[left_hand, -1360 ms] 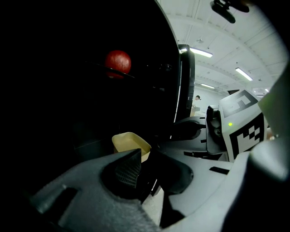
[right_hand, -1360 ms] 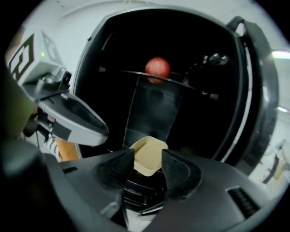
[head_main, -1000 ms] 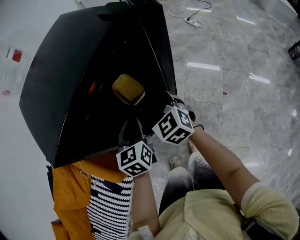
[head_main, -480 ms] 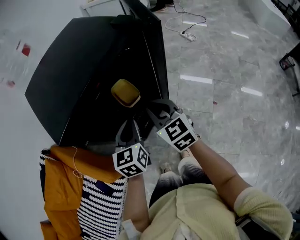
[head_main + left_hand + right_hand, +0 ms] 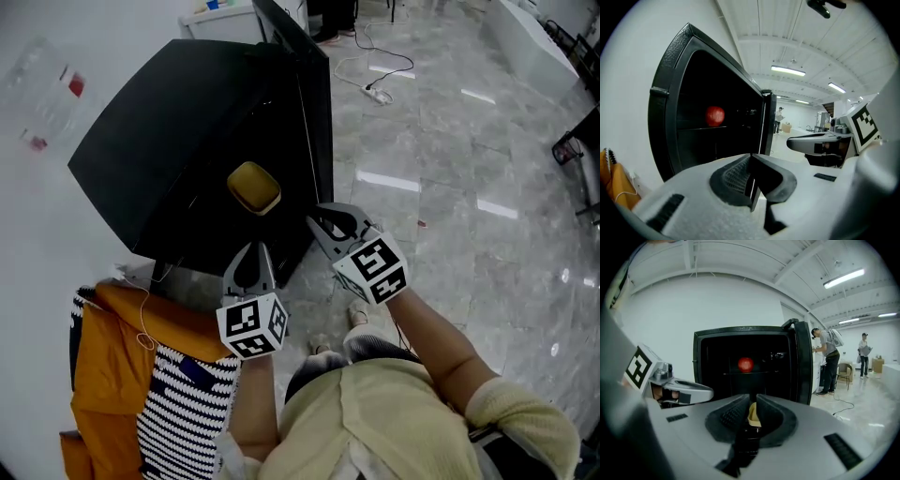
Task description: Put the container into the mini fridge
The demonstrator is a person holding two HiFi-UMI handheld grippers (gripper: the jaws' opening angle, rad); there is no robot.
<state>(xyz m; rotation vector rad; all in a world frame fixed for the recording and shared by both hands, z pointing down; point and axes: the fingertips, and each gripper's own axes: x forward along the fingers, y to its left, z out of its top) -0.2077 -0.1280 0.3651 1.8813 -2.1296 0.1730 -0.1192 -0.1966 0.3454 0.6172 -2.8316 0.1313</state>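
The black mini fridge [image 5: 178, 141] stands with its door [image 5: 314, 103] swung open. A yellow container [image 5: 254, 187] rests inside it, and a red ball [image 5: 745, 364] lies on a shelf above. My left gripper [image 5: 251, 265] hangs just in front of the opening, shut and empty. My right gripper [image 5: 328, 223] is near the door's lower edge; its jaws are closing, almost together, with nothing held. The yellow container [image 5: 753, 414] shows only through their narrow gap, farther off in the fridge.
An orange and striped garment [image 5: 122, 375] lies at the lower left beside the fridge. A power strip with cable [image 5: 380, 92] is on the grey stone floor behind. Two people [image 5: 828, 359] stand in the background to the right.
Both grippers have drawn back from the fridge opening toward the person. The right jaws have narrowed. The container stays inside the fridge.
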